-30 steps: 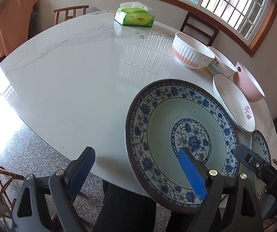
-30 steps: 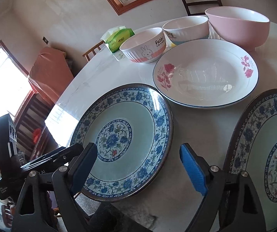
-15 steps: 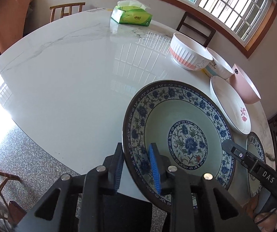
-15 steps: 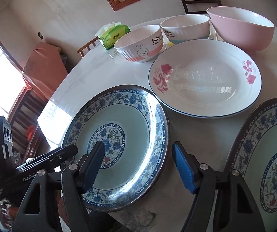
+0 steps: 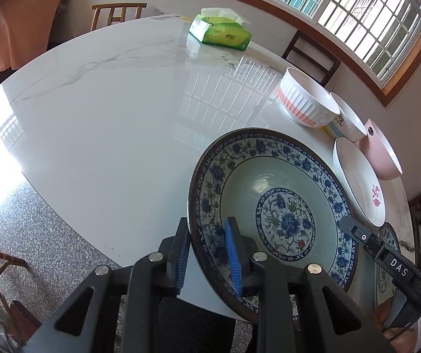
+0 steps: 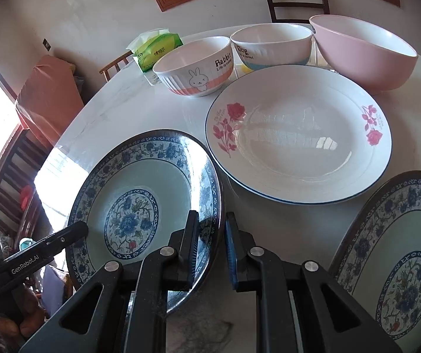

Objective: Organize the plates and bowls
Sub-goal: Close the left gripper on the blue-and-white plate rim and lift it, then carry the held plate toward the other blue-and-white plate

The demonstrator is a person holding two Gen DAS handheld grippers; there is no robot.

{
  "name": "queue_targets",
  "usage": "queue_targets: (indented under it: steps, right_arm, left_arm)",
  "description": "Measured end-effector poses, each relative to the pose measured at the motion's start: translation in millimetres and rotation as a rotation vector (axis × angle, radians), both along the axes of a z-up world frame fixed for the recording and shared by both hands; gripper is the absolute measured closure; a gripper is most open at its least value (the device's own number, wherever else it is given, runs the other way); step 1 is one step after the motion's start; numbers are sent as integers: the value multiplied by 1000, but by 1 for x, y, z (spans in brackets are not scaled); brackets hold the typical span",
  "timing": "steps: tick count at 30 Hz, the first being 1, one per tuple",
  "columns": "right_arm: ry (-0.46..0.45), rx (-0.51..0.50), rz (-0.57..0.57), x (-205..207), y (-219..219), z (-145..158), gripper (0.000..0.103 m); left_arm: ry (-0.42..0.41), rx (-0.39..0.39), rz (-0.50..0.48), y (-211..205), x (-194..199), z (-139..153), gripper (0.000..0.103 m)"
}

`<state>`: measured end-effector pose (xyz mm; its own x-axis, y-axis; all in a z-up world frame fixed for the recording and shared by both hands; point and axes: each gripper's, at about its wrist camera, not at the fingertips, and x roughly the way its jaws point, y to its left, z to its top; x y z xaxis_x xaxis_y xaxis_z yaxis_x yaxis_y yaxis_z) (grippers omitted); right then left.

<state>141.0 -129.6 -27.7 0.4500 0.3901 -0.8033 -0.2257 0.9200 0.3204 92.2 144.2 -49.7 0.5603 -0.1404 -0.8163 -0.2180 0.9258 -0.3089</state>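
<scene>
Where ribbed blue pads pinch, glossy round plate

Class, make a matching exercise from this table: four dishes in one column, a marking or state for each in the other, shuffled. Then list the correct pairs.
Things
1. rabbit bowl
2. pink bowl
3. white plate
4. left blue plate

Descriptions
A. red roses on its rim
B. plain, no picture
C. gripped at its rim by both tongs
D. orange band, cartoon animal

Pairs: 1-D, 2-B, 3-A, 4-C
</scene>
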Motion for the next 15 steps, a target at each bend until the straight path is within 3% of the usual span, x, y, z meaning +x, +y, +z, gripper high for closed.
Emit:
queue_targets:
  steps: [15]
  right_arm:
    - [-53, 3, 88, 30, 67, 6, 86]
  left_arm:
    - [-17, 24, 136, 71, 24, 6, 79]
